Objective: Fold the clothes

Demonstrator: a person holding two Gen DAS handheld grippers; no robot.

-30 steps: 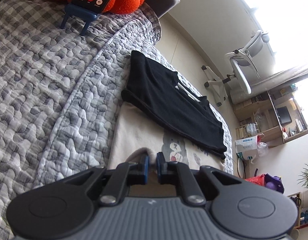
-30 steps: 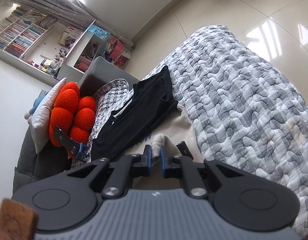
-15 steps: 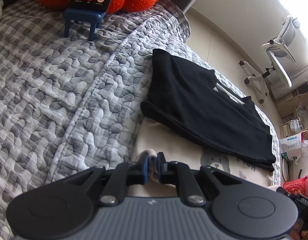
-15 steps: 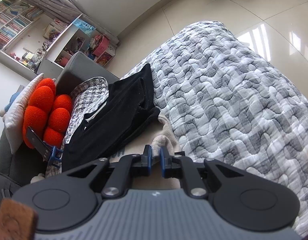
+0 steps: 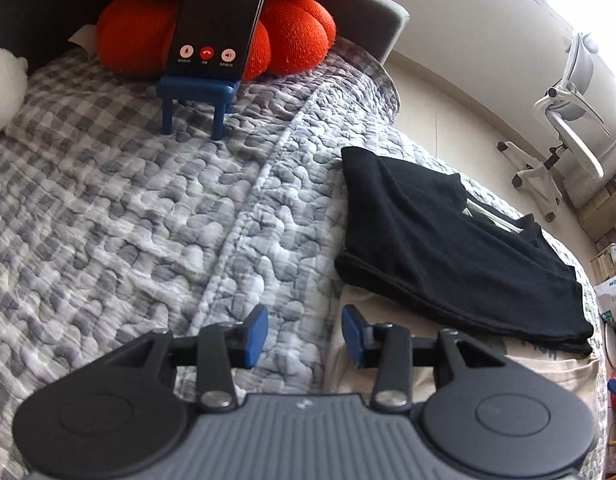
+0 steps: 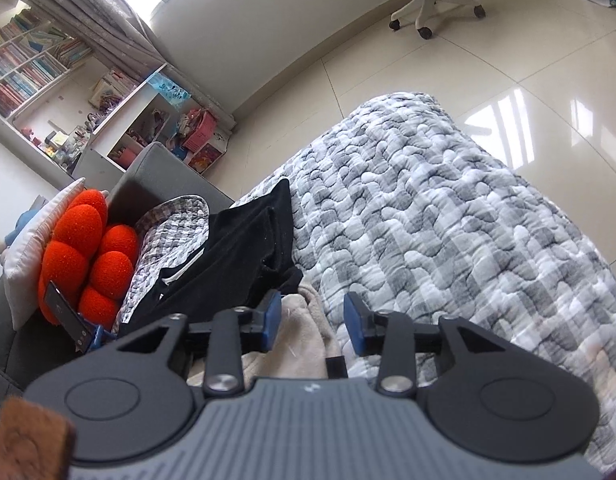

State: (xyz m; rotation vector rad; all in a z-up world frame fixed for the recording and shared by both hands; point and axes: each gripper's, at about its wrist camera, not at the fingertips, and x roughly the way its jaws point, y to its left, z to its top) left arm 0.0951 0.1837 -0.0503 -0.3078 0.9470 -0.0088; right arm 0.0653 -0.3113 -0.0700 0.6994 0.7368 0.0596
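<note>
Both claws are letting go at the end of a fold. In the left wrist view the left claw [image 5: 304, 336], at the lower middle of the frame, is opening its jaws with only the quilted bed cover [image 5: 148, 220] showing between the blue pads, the edge of the beige garment [image 5: 387, 364] lying just right of that gap. In the right wrist view the right claw [image 6: 311, 322] is opening too; a bunched bit of the beige garment [image 6: 304, 320] sits between the pads, nearer the left one, and no longer looks pinched. The garment lies on the bed along the lower middle of both frames, its far edge running under a black folded garment [image 5: 447, 248] at centre right of the left view. The step in hand looks like the release after laying the cloth down. The next move probably calls for drawing both claws back clear of the fabric without dragging it, then finding fresh edges to pinch for another fold.
</note>
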